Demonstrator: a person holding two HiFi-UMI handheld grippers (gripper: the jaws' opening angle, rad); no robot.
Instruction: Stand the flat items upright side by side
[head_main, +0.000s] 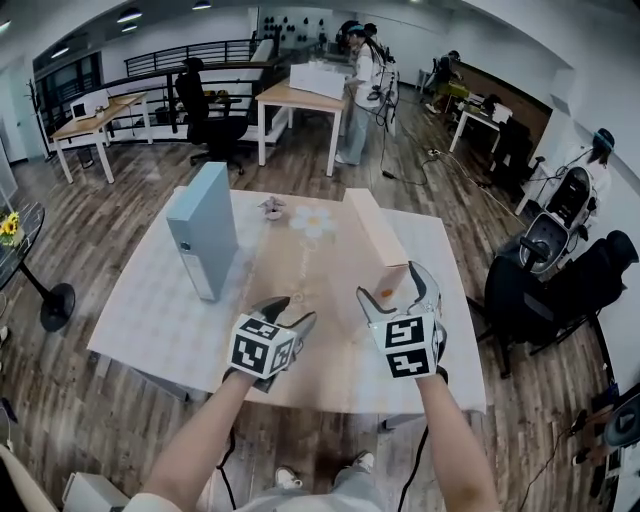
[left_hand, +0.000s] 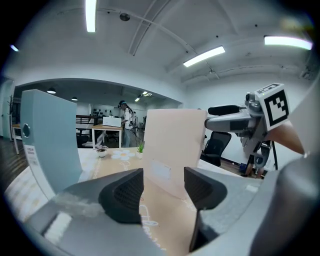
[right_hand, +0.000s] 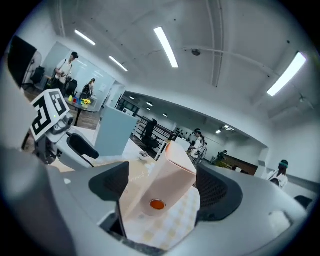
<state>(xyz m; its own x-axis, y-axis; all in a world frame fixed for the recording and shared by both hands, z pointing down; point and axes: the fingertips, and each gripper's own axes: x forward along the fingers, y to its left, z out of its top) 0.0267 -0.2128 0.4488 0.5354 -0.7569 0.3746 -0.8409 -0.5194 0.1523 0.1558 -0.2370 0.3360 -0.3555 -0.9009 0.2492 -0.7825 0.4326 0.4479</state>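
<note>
Gaping wide, the right tool (head_main: 396, 284) straddles the near end of a pink box file (head_main: 372, 225) on the tabletop (head_main: 150, 310).
Its pads flank the file's spine on either side without pressing it. The file stands upright, its long axis running straight away from the person. The left tool (head_main: 290, 312), likewise released and empty, hovers close by, aimed at the same file's broad face. A blue box file (head_main: 205, 230) stands upright well apart to the left. The right hand looks the nearer, and the pairing appears to turn on moving the pink file leftward until it stands alongside the blue one.
</note>
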